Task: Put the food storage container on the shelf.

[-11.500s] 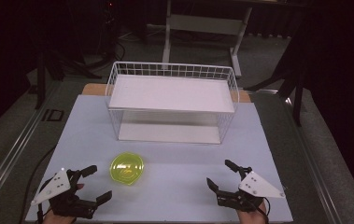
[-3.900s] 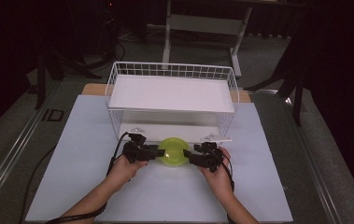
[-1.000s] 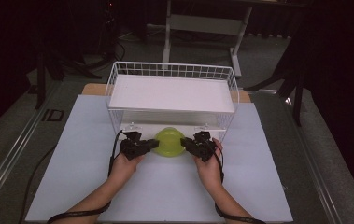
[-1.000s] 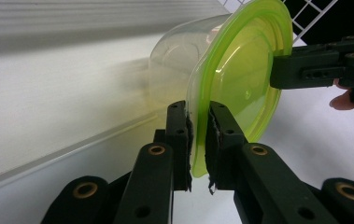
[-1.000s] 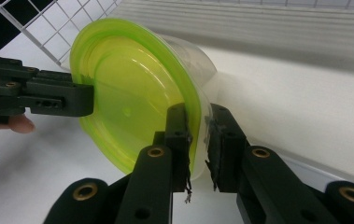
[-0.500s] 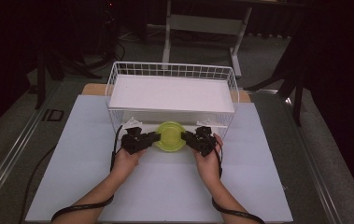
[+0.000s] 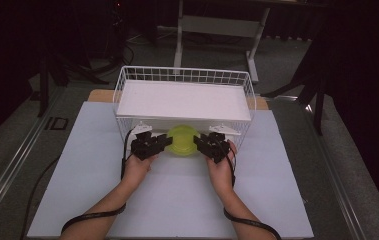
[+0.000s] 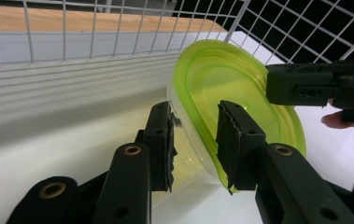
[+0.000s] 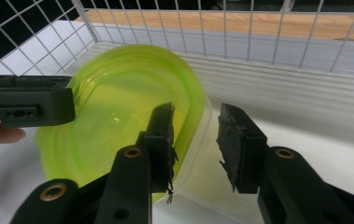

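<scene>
Currently you hold the translucent lime-green plastic bowl (image 7: 182,140) between both tools at the open front of the white wire two-tier rack (image 7: 184,82), just under the rack's white upper shelf board (image 7: 184,100). The bowl sits at the mouth of the lower tier, partly under that board, with the pale surface (image 7: 177,200) below it.

Left tool (image 8: 193,140): jaws straddle the bowl's rim, one inside the wall and one outside; they appear clamped on it. Right tool (image 9: 195,140): jaws straddle the opposite rim in the same way, though a gap shows between the outer jaw and the clear wall, so I cannot tell whether that grip is firm.

Governing relation: the bowl lies directly between your two tools, left tool at its left edge, right tool at its right, both equally near. The gripper views show the bowl tilted, its opening turned toward you and away from the rack's rear mesh. The lower tier lies straight ahead of both tools, beyond the bowl.

Judgement: any further move inward runs forward along that line, and the upper board close above the rim is the likely obstruction.
</scene>
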`<state>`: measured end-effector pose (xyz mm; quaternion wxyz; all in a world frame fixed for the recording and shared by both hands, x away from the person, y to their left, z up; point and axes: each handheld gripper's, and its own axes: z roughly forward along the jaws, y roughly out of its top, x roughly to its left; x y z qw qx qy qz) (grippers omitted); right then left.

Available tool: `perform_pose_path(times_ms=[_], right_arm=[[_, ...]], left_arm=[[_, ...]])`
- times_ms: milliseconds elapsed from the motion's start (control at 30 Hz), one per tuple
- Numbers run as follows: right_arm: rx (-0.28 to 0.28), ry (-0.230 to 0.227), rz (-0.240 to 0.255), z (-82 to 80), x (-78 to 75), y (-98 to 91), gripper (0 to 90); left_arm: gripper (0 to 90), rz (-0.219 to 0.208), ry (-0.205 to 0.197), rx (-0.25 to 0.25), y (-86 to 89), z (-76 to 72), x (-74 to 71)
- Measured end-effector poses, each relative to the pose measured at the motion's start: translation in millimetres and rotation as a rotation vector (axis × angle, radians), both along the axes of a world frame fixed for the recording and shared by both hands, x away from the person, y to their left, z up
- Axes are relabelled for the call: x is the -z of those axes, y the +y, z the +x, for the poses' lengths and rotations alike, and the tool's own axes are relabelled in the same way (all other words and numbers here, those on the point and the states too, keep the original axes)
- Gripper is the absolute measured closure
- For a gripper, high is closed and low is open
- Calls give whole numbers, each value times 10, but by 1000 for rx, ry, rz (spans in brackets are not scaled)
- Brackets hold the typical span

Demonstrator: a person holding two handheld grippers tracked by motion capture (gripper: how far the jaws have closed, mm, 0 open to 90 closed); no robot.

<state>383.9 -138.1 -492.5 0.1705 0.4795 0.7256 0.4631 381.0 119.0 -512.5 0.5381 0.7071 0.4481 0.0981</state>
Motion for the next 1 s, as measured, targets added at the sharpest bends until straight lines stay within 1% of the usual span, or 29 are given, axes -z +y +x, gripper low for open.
perform_pose_path(times_ms=[33,67,100,167,200,233,267,333,400,467,500,567,633,667,733,767,800,867,900,967,1000], right_arm=[[0,0,0,0,0,0,644],[10,-5,1,19,5,-5,624],[13,-5,0,28,9,-5,602],[18,-6,-6,39,16,-2,601],[24,1,2,63,33,4,597],[24,1,2,63,33,4,597],[33,4,3,81,33,14,587],[41,1,-6,95,31,25,565],[47,5,-4,108,31,28,545],[50,10,0,110,31,26,545],[43,-5,-9,96,32,15,530],[33,-18,-18,79,35,7,505],[31,-34,-23,53,22,5,500],[28,-39,-19,33,9,2,497],[16,-55,-22,-8,-17,2,500],[11,-59,-22,-29,-27,6,499],[-3,-67,-27,-63,-38,10,501],[-14,-68,-33,-131,-55,19,501],[-17,-74,-34,-166,-66,15,504],[-16,-81,-20,-227,-88,-3,520],[-18,-78,-8,-260,-97,-16,598]], left_arm=[[668,0,0,0,0,0,0],[612,39,-27,-30,-24,2,-2],[583,63,-53,-27,-35,4,-9],[584,66,-56,-27,-45,12,-15],[584,53,-45,-39,-52,34,-13],[583,53,-45,-39,-52,34,-13],[582,47,-42,-52,-62,47,-9],[560,60,-52,-58,-58,73,-6],[539,68,-49,-70,-60,89,-13],[534,68,-49,-70,-60,89,-13],[534,45,-53,-71,-42,75,-38],[533,45,-61,-60,-21,53,-56],[533,47,-64,-60,-13,38,-65],[527,28,-64,-54,6,2,-82],[519,32,-68,-41,24,-40,-98],[516,22,-68,-32,37,-73,-108],[498,26,-73,-25,50,-100,-119],[498,28,-85,-17,75,-158,-145],[496,23,-91,-22,91,-188,-155],[462,11,-83,-12,129,-244,-166],[447,7,-77,-8,143,-281,-165]])
